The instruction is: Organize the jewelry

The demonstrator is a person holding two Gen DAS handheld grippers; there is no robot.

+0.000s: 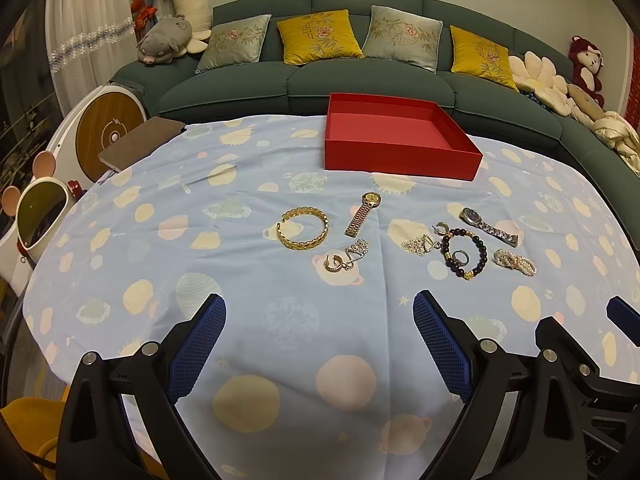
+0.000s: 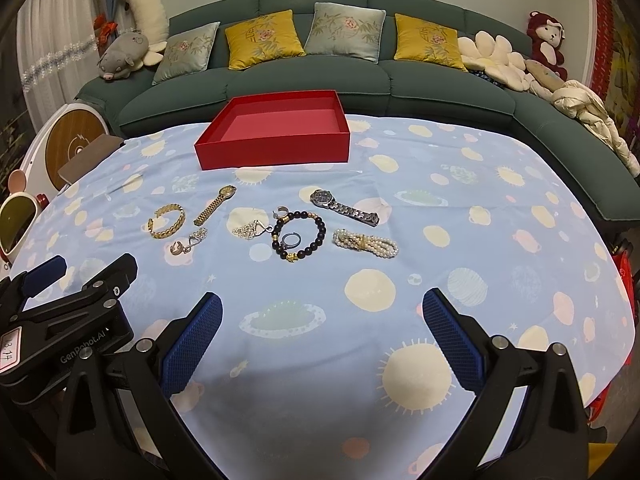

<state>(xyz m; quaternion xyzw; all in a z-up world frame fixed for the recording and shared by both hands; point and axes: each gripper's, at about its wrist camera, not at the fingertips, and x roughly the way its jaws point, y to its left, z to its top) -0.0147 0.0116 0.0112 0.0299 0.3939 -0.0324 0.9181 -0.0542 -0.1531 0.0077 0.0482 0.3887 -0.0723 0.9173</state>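
Observation:
Jewelry lies spread on the blue patterned tablecloth: a gold chain bangle, a gold watch, a silver watch, a dark bead bracelet with a ring inside it, a pearl bracelet, and small earrings and pendants. An empty red box stands behind them. My left gripper and right gripper are both open and empty, near the table's front.
A green sofa with cushions and plush toys runs behind the table. A brown notebook lies at the table's far left corner. A white round device stands left of the table.

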